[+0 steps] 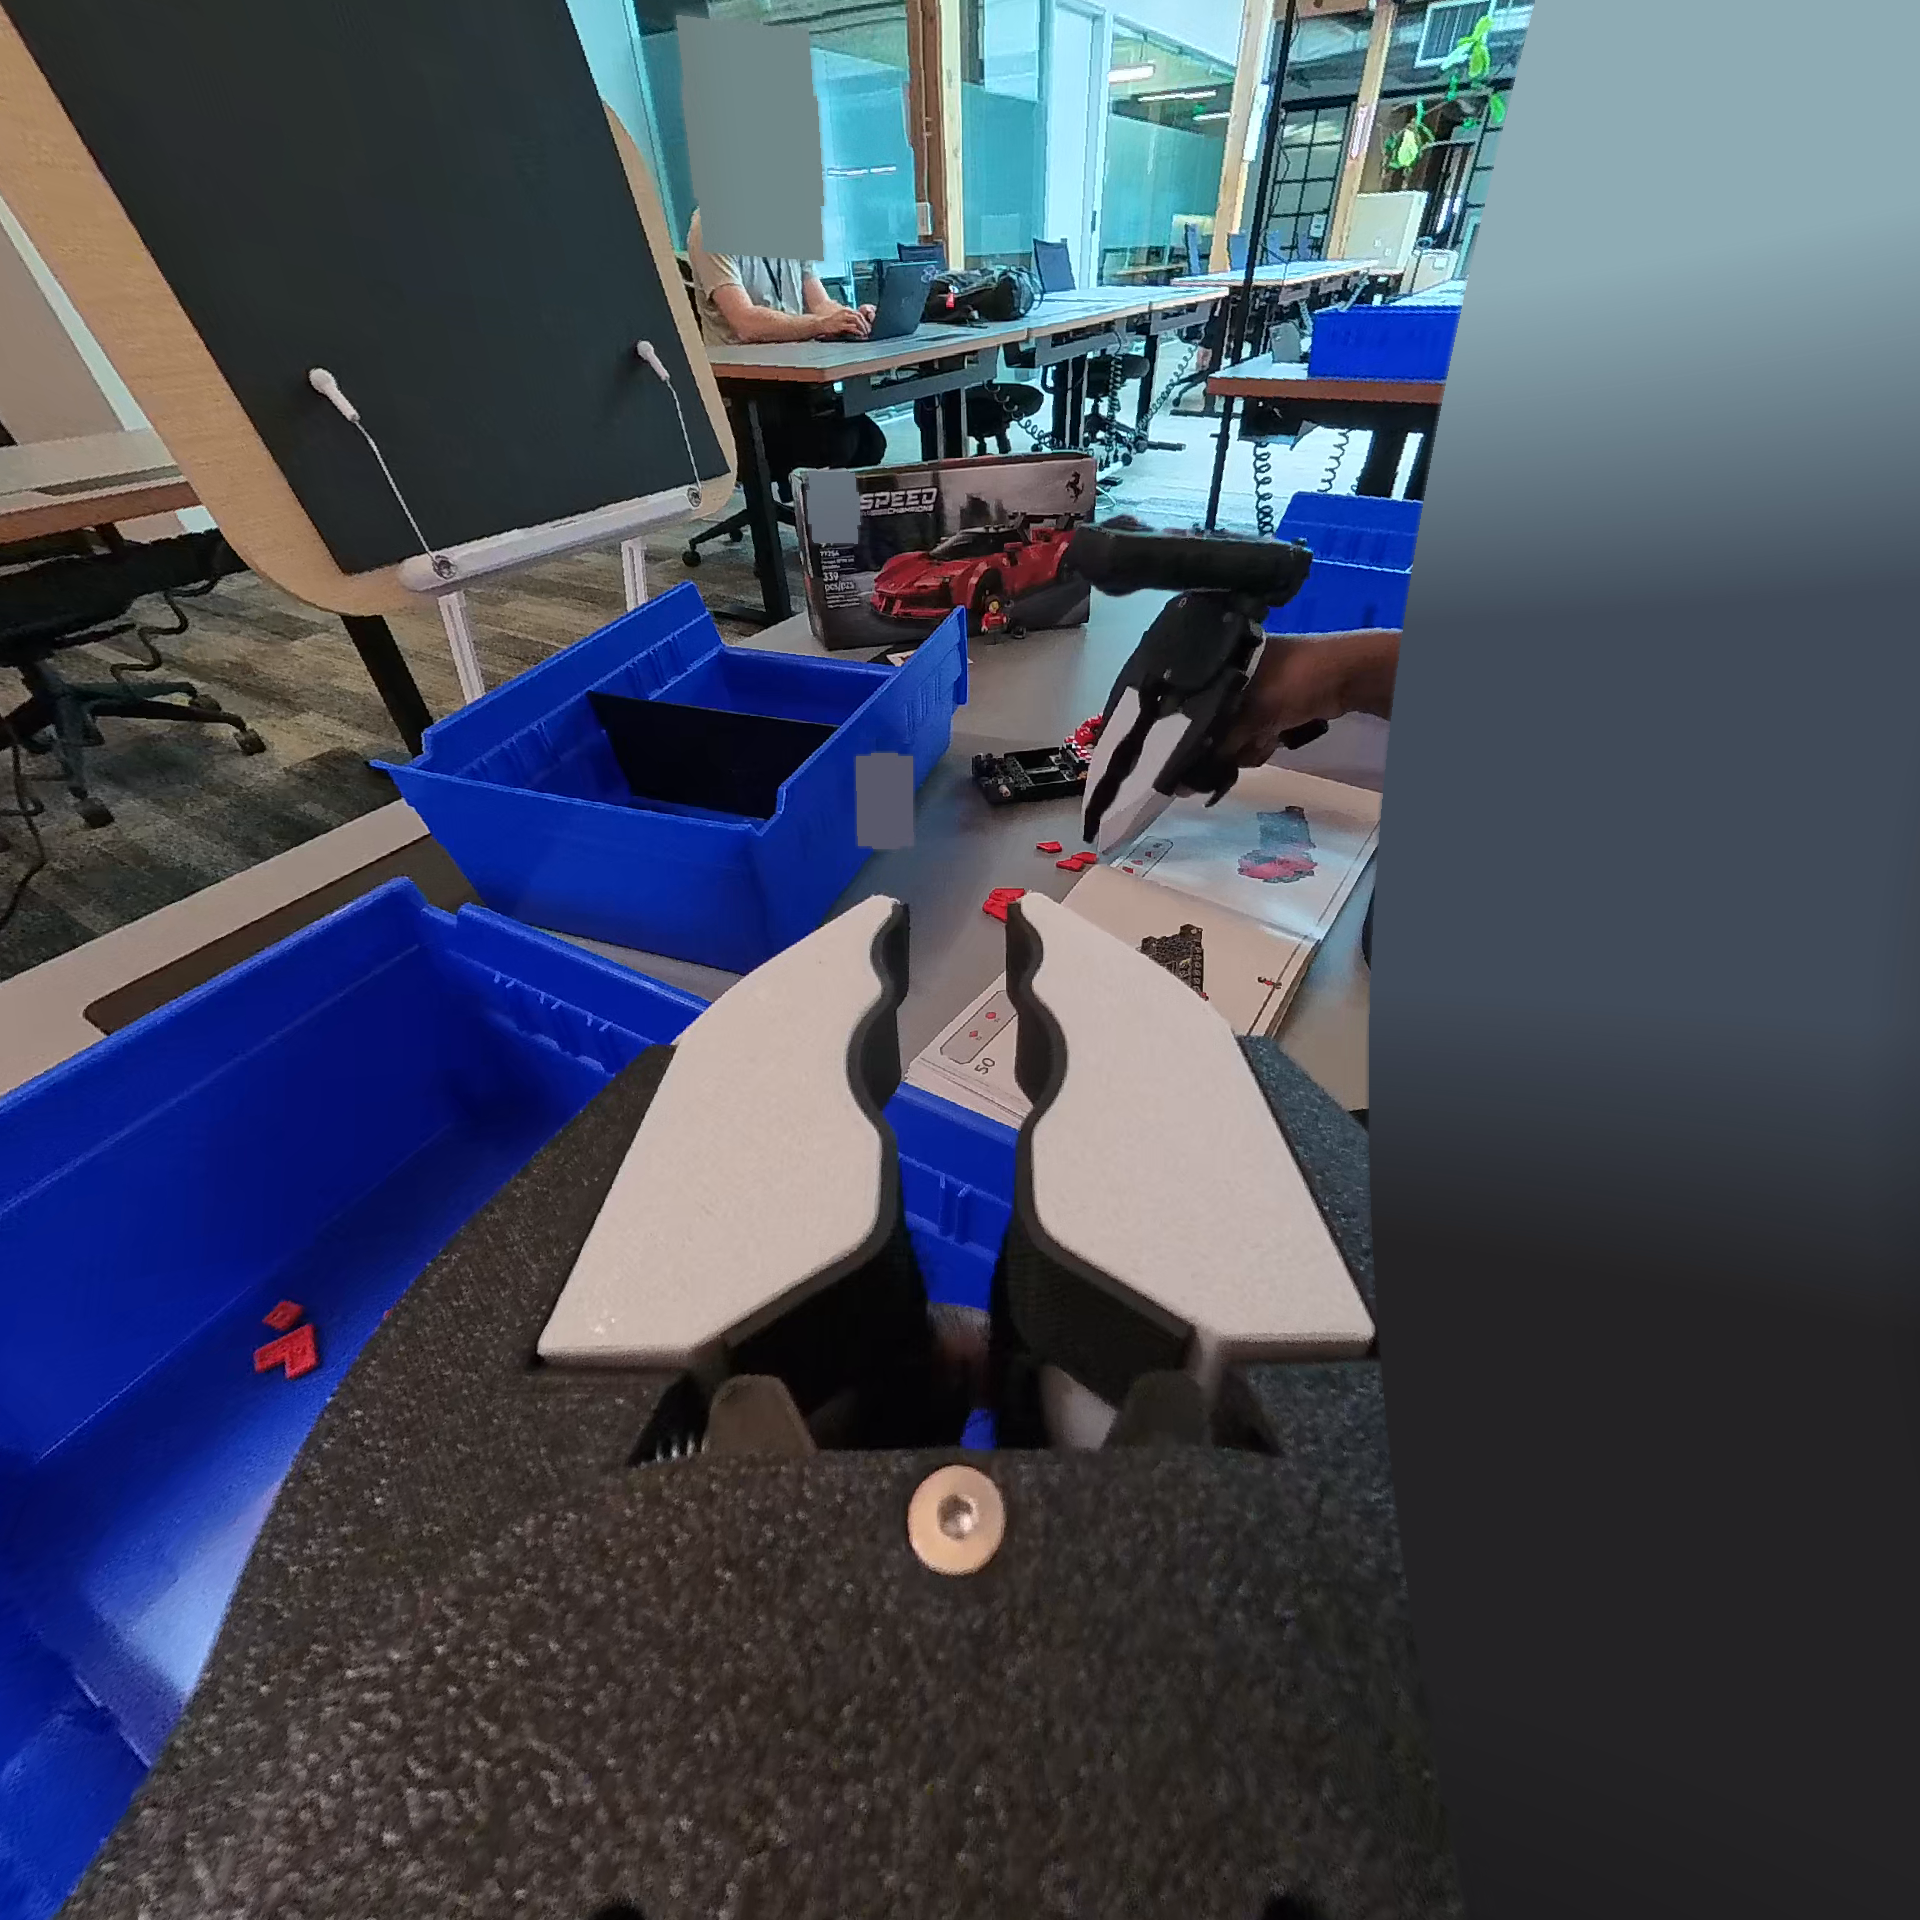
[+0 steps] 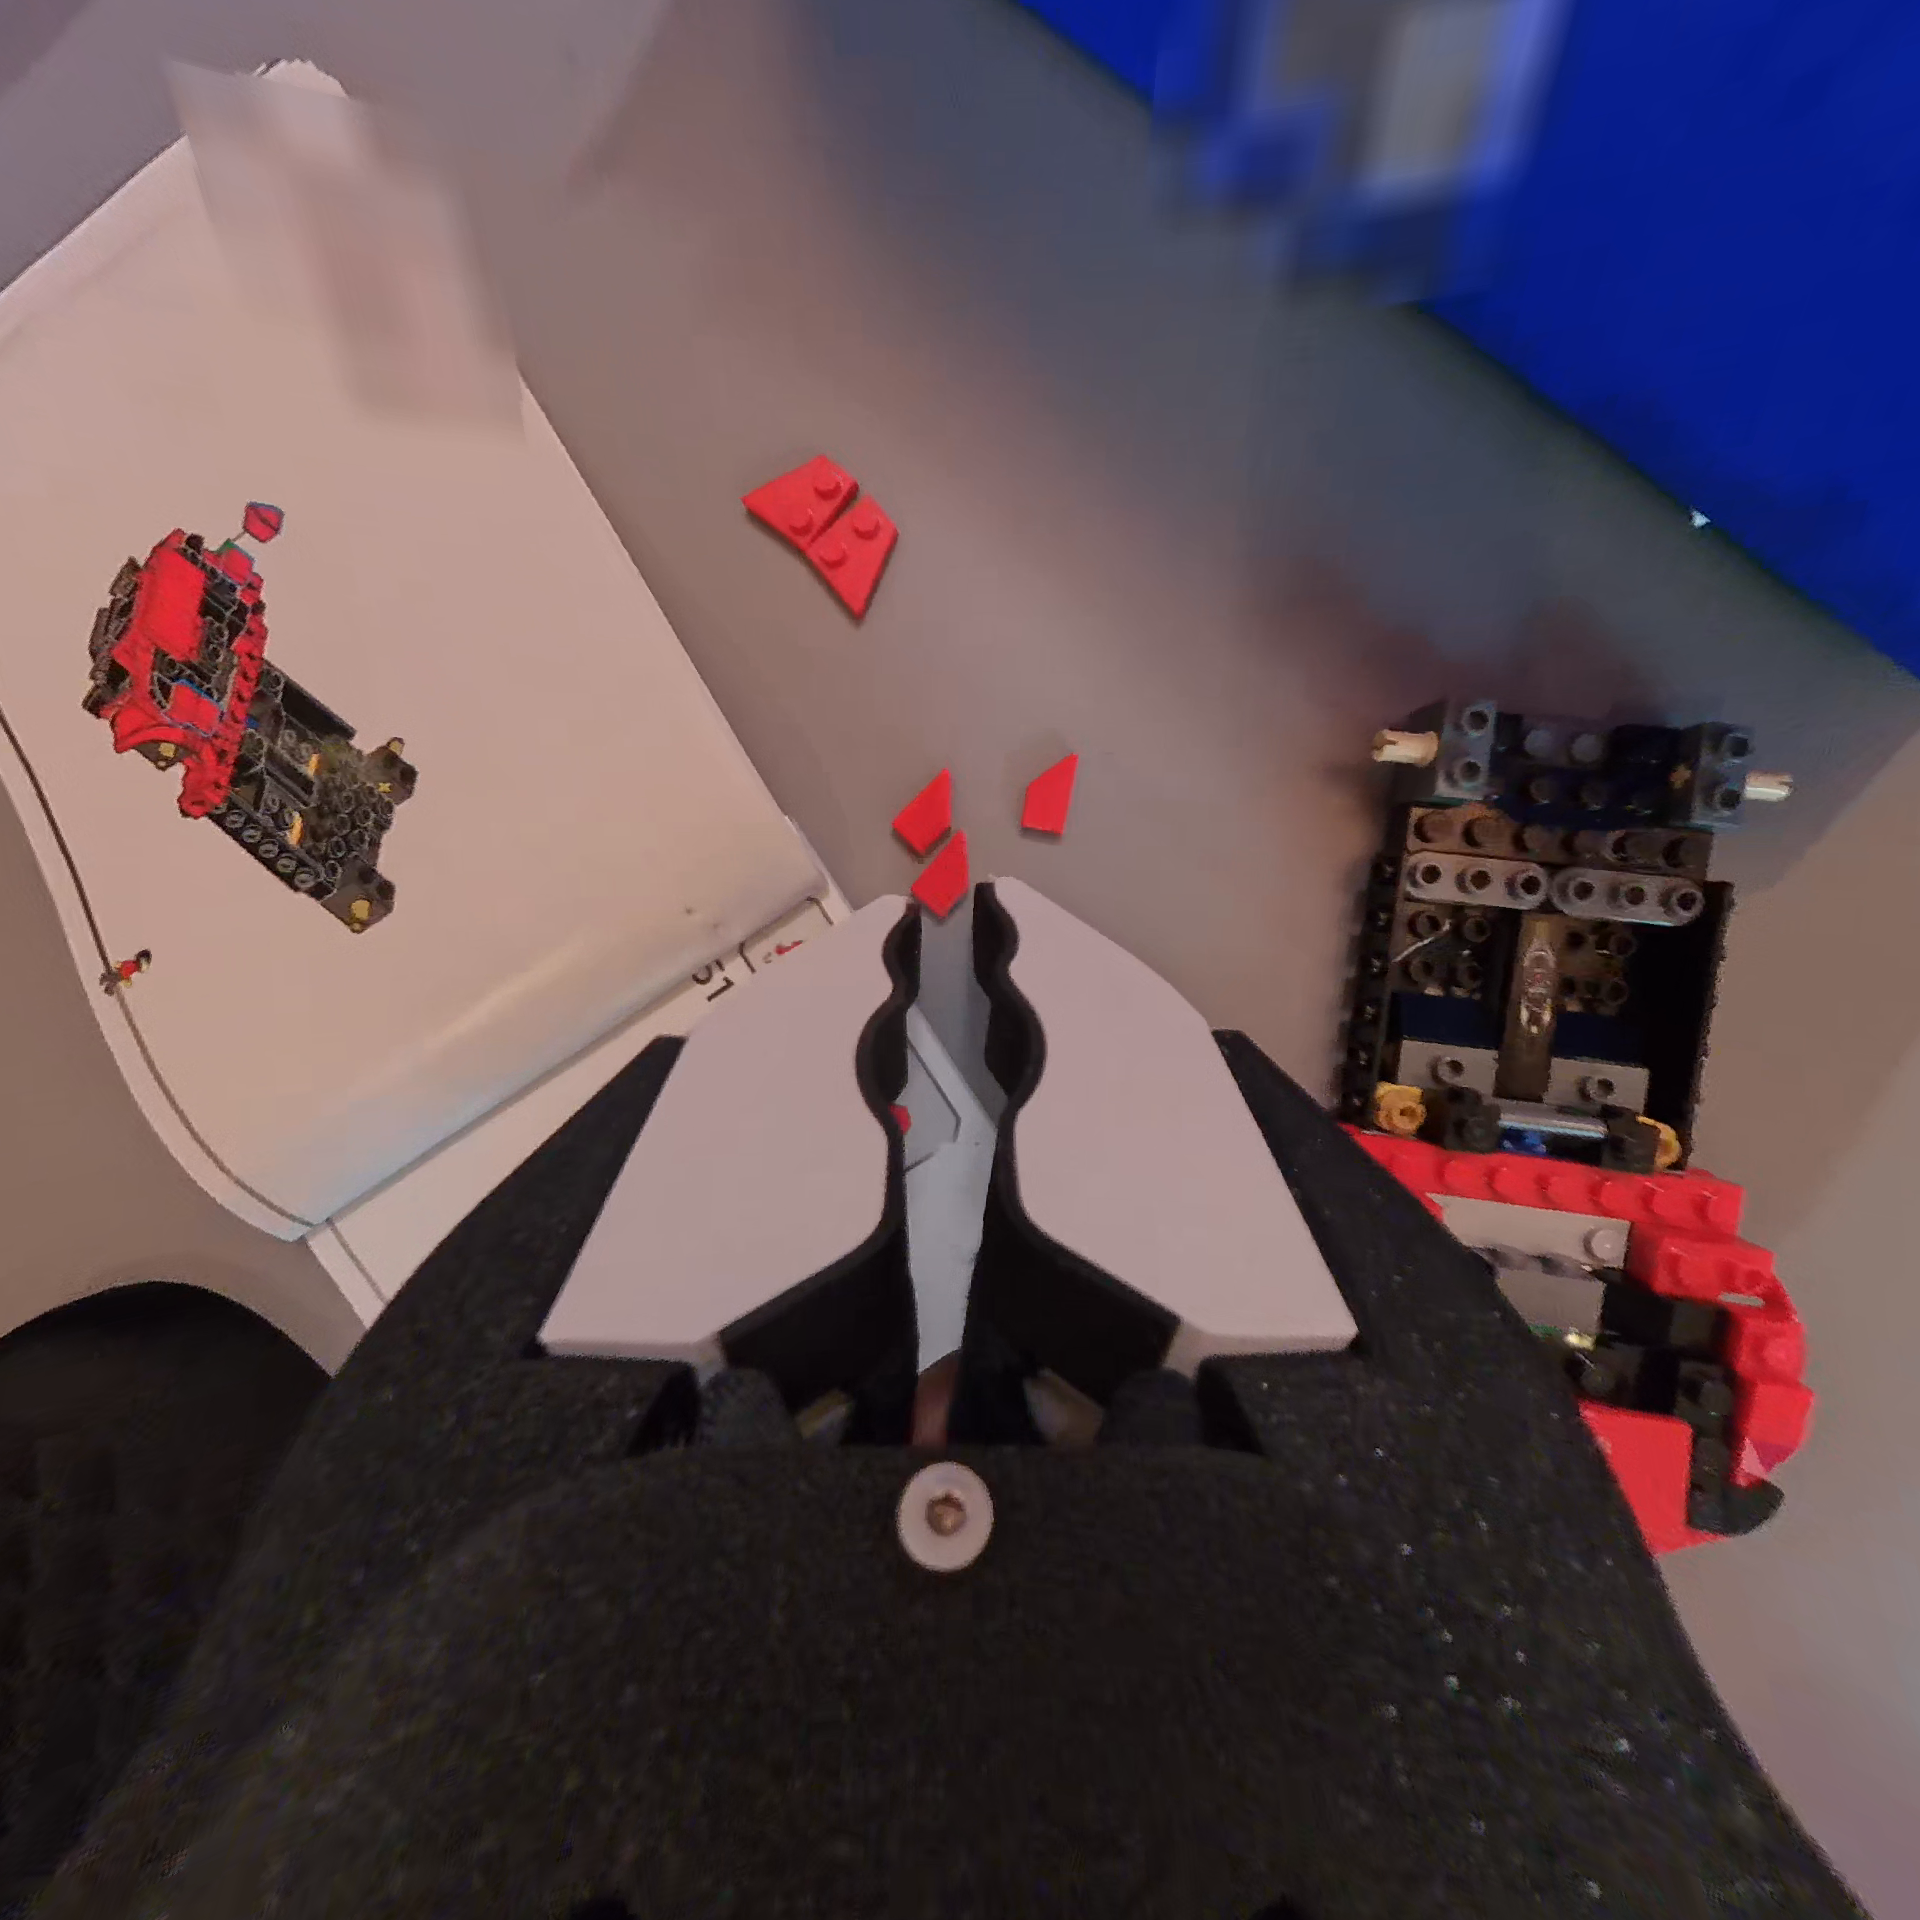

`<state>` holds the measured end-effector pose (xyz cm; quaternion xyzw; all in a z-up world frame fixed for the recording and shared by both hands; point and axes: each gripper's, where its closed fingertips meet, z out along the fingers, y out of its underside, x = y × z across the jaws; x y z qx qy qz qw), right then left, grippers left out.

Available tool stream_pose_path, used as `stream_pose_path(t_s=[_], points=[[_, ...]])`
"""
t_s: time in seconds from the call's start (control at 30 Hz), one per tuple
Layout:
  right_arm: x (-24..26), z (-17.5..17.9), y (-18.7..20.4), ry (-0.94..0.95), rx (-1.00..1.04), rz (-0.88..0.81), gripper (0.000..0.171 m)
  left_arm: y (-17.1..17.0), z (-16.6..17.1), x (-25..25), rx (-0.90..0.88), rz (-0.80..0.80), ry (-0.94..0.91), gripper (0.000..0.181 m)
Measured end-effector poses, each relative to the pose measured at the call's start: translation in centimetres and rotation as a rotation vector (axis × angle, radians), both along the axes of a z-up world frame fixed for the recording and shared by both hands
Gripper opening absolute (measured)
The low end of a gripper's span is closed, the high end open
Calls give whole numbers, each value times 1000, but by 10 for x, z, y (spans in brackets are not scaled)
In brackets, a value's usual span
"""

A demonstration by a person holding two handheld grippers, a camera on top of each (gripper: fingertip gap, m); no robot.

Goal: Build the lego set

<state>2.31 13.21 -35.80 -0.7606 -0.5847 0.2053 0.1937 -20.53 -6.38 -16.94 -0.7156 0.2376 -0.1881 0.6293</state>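
Right claw hangs tip-down over three small red tiles on the table, its jaws a narrow slit apart and holding nothing — the step looks like picking a tile for the half-built car, which sits by the blue bin, near the booklet's corner. Next it must straddle the nearest tile and pinch its edges. Left claw waits above another bin, jaws parted, empty
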Motion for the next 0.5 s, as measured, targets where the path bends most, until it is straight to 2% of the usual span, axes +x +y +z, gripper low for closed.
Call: stream_pose_path(t_s=[0.5], points=[[2, -5, 7, 11, -32, -69, 10, 0, 0, 0, -1, 0, 2, 17]])
